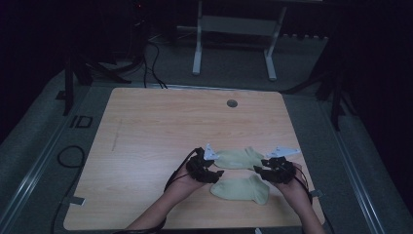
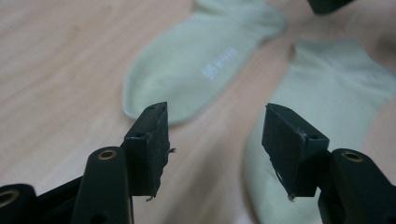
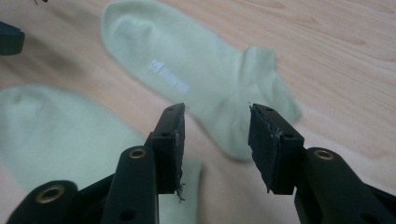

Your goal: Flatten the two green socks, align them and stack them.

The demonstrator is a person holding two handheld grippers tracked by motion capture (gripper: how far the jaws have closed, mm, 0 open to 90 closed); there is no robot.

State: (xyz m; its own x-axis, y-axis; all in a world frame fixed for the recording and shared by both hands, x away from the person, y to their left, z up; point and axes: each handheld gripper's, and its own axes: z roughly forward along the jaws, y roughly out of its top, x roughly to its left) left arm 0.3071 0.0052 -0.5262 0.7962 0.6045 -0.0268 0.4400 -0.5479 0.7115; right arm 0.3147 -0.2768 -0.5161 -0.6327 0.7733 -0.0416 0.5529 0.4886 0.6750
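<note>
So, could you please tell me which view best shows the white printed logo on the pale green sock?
The right gripper view: the white printed logo looks largest there. The left gripper view shows it smaller; the high view is too distant.

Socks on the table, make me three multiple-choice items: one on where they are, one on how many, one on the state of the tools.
1. Where do the socks lie?
A. near edge of the table, between the two tools
B. far edge, by the round hole
C. on the floor

2. How many socks are there?
A. one
B. two
C. four

3. How do both tools stand?
A. shut on a sock
B. shut on nothing
C. open, holding nothing

Answers:
1 A: the far sock and near sock lie on the table between the left tool and right tool.
2 B: two pale green socks show.
3 C: each tool's jaws stand apart with only air between them.
</note>
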